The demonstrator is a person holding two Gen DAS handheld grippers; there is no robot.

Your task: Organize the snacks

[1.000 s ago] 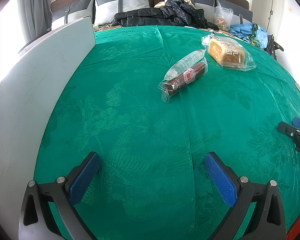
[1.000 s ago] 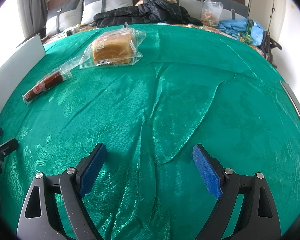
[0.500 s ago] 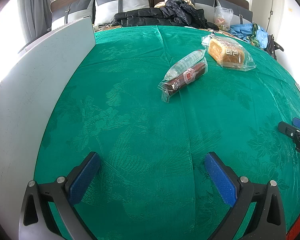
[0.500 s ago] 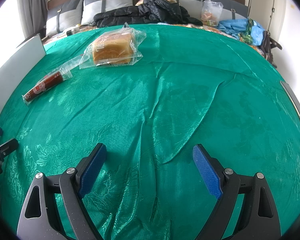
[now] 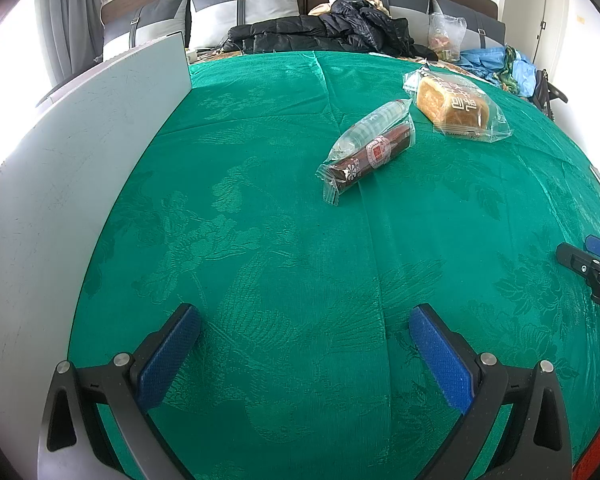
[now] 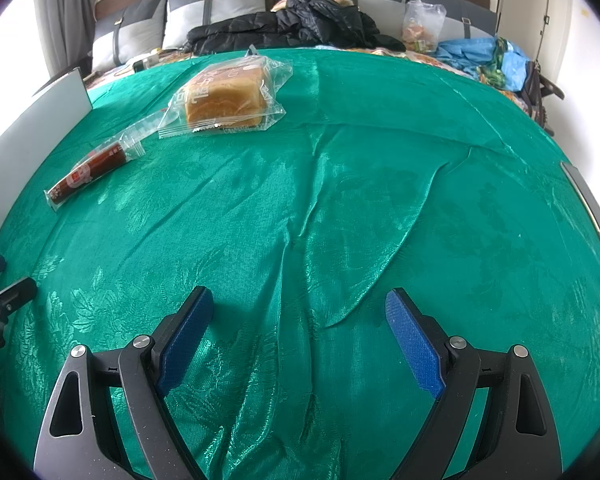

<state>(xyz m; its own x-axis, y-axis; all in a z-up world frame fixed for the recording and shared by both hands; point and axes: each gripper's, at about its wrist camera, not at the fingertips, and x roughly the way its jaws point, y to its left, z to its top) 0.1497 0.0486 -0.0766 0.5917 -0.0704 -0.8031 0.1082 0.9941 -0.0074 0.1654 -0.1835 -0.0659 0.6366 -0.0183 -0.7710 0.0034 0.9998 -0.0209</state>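
Snacks sat far off: wrapped sausage stick point(image 5: 366, 150) touching the bagged bread point(image 5: 454, 106) on rumpled green cloth point(image 6: 340, 208). I had left gripper point(image 5: 304, 354) and right gripper point(image 6: 300, 334) spread wide, empty. Slippery wrappers could've squirted out, or I'd snag the cloth.

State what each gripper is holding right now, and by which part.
Nothing is held. The left gripper and right gripper are both open over bare green cloth; the sausage stick and bread pack lie untouched.

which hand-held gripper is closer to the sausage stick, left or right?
Left. The left hand-held gripper sits open almost straight behind the sausage stick; the right hand-held gripper, also open, is farther off to its right.
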